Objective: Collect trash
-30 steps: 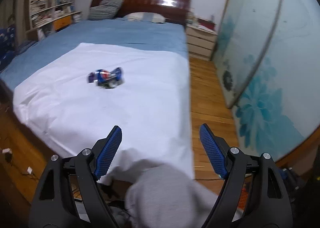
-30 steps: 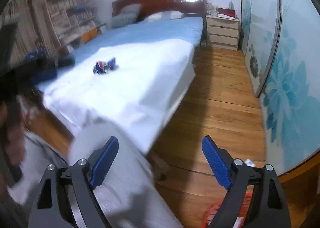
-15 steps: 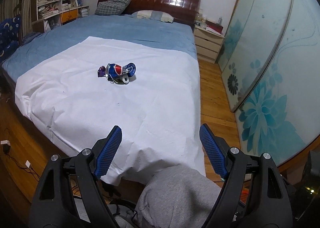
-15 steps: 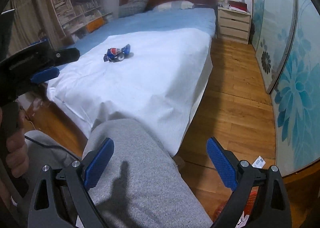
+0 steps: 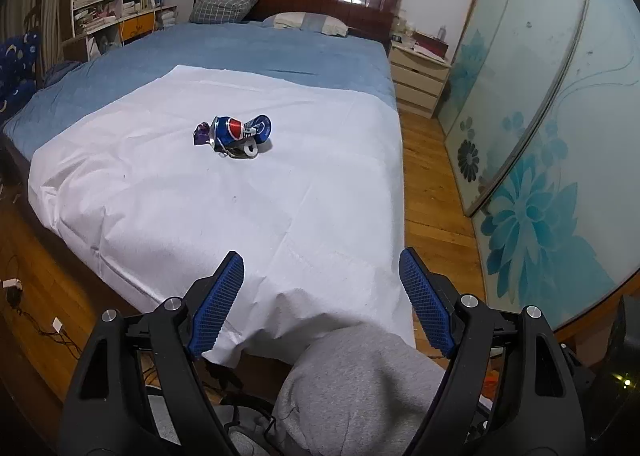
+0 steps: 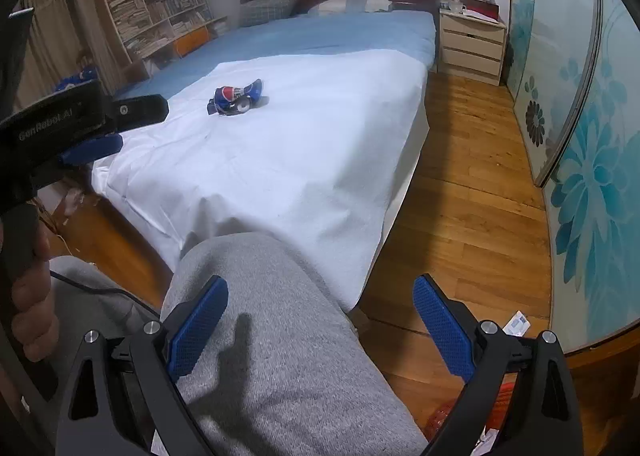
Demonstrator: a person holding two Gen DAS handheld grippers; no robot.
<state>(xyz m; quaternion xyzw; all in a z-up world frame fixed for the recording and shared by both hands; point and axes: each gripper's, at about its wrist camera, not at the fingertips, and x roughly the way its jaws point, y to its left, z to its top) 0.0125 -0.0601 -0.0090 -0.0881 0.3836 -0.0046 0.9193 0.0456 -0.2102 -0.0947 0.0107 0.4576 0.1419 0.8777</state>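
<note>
- On the bed [image 5: 120, 103], near the middle of the white sheet [image 5: 248, 207]: one crushed blue can [image 5: 240, 129], lying on its side. A small purple wrapper [image 5: 199, 132] touches its end on the bookshelf side; a pale ring-shaped scrap [image 5: 250, 149] lies just beside it, toward the foot of the bed. All uncollected.
- Off the foot of the bed: left hand-held gripper [image 5: 320, 296], jaws spread wide, nothing between the pads. Well apart from the can.
- Off the foot of the bed, toward the wardrobe side: right hand-held gripper [image 6: 320, 320], jaws likewise wide, empty, above a grey-trousered knee [image 6: 280, 316].
- On the floor beside the bed, at the lower edge of the right view: a red-orange item [image 6: 444, 420], possibly the trash container; too cropped to tell. A small white label [image 6: 518, 323] lies near it, perhaps also trash.
- Status, judged: task at its start. Nothing gripped, nothing seen deposited. Remaining: reach to the can, grip, carry off the bed; then the wrapper and scrap.
</note>
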